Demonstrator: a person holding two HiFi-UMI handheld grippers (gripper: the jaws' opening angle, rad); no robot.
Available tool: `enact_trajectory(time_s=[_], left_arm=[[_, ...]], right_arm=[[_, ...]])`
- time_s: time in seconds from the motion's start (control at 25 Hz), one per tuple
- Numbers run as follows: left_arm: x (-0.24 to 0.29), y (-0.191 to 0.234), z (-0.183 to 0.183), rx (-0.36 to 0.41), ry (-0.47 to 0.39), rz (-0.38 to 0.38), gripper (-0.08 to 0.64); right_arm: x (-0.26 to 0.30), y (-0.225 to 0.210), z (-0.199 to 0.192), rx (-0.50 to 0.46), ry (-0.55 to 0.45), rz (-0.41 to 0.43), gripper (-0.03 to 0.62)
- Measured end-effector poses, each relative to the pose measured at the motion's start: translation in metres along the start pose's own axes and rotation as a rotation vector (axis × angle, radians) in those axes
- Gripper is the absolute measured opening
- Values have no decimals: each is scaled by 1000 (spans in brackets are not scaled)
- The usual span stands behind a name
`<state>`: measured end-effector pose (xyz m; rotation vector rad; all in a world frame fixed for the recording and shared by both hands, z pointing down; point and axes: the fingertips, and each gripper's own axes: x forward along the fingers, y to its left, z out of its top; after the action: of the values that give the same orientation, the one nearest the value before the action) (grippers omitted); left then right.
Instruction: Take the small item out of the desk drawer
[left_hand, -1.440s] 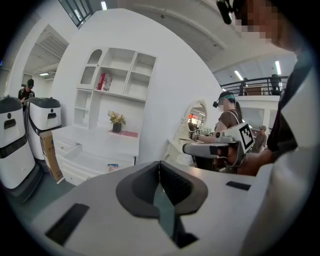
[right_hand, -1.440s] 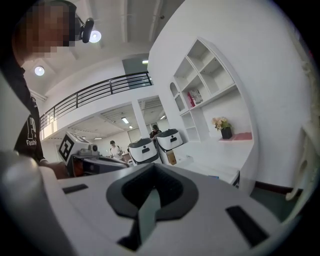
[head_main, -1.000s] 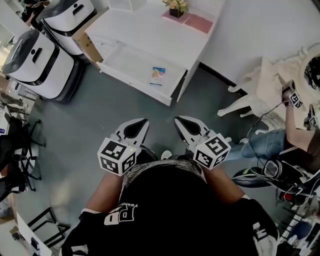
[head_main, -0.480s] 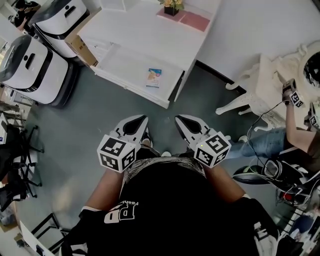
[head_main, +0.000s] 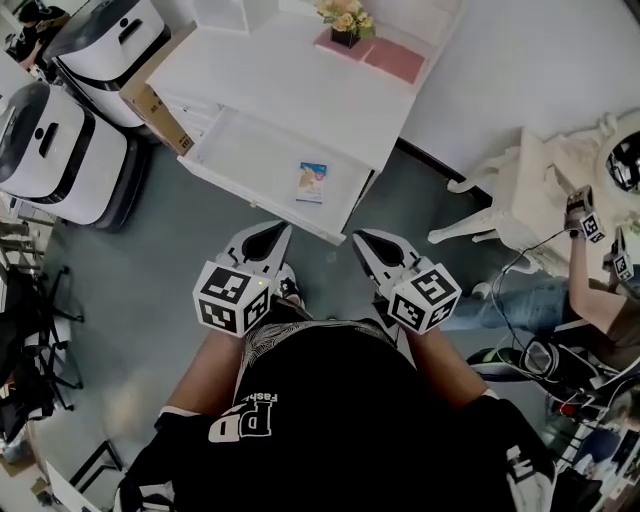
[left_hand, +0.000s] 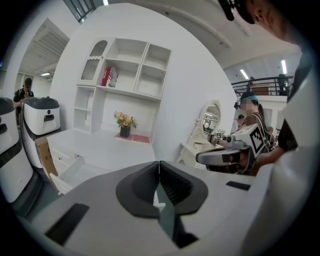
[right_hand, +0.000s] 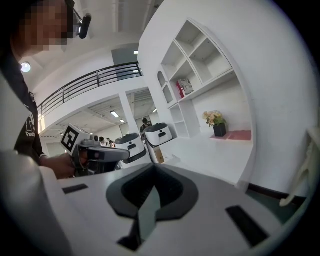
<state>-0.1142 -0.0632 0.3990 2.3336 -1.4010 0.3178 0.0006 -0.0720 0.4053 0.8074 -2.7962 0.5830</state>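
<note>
Seen from above, a person in a black printed top stood on a smooth grey floor (head_main: 170, 270), facing a glossy white table (head_main: 290, 85). The table's shallow rectangular drawer (head_main: 235, 140) was pulled open. The small item (head_main: 312, 182), a thin rectangular packet printed in pale blue and yellow, lay flat on the drawer's bottom near its right end.

At the back of the table stood a dark square pot of cream and peach flowers (head_main: 343, 18), beside a flat pink mat (head_main: 382, 52). Rounded white machines (head_main: 55, 145) with black panels and a brown cardboard box (head_main: 150, 105) stood to the table's left.

The left gripper (head_main: 268, 230) and right gripper (head_main: 362, 238), smooth white shells carrying black-and-white marker cubes, were held side by side just in front of the drawer, apart from the packet. In the left gripper view, its dark ribbed fingers (left_hand: 172, 182) met at the tips with nothing between them. In the right gripper view, that gripper's fingers (right_hand: 167, 187) were likewise together and empty.
</note>
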Motion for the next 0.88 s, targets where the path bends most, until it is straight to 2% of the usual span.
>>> enact_trajectory(time_s=[0.16,0.28,0.48,0.88], left_arm=[[12,39,24,20,-15,-5,15],[21,55,29,44,-7,-42,15],[35,79,33,86,16,-102,15],[67,131,23,91,106,-158,15]], right_arm=[[34,-9,17,-15,11,-20,9],[56,-12,24,-18,23,-37,9],[90,-23,29,-11,49,-82,9],[130,-58,18,50,84,-188,9]])
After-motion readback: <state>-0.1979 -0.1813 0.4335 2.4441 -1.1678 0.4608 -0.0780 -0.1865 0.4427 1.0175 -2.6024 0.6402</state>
